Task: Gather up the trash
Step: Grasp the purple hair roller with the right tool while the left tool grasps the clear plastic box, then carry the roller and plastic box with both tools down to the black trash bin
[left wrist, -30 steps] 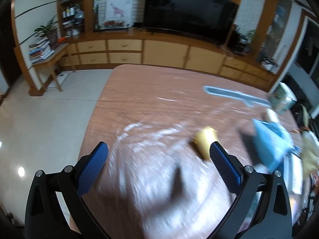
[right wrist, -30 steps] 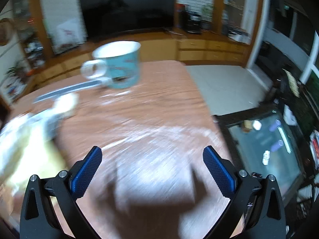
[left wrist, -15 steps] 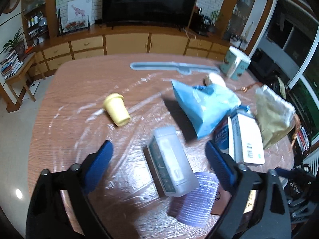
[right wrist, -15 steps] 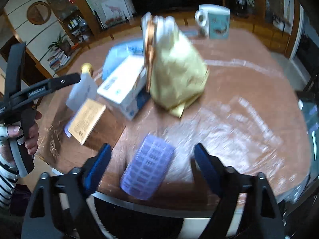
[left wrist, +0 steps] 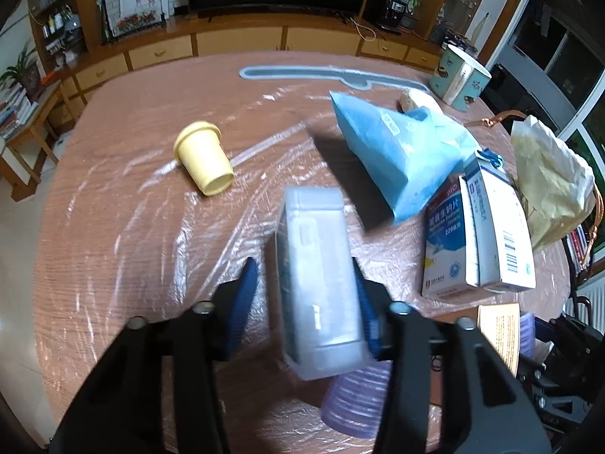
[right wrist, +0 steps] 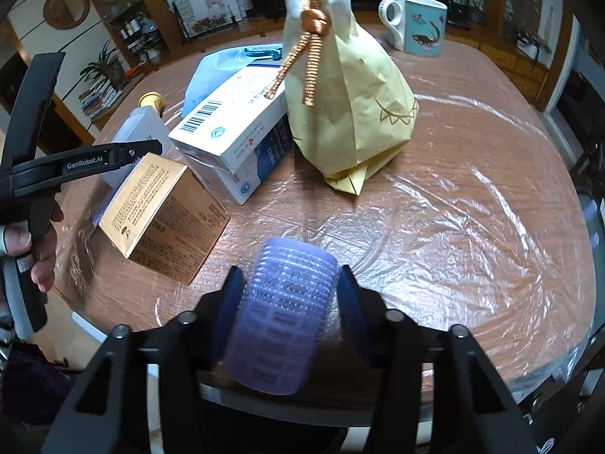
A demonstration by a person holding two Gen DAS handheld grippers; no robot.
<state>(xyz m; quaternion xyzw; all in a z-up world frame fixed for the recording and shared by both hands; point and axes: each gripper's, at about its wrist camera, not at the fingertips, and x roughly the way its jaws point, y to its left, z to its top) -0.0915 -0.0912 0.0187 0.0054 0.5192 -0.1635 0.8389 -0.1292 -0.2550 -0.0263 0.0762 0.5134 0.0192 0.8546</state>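
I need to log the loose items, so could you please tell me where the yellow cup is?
In the left wrist view the yellow cup lies on its side on the table's left part, left of the blue bag.

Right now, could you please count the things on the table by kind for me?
Bags: 2 (blue bag, yellow bag)
Cardboard boxes: 3 (white box, blue-and-white box, brown box)
Cups: 2 (yellow cup, mug)
Clear case: 1
Purple roller: 1
Grey strip: 1
Pale lump: 1
Total: 11
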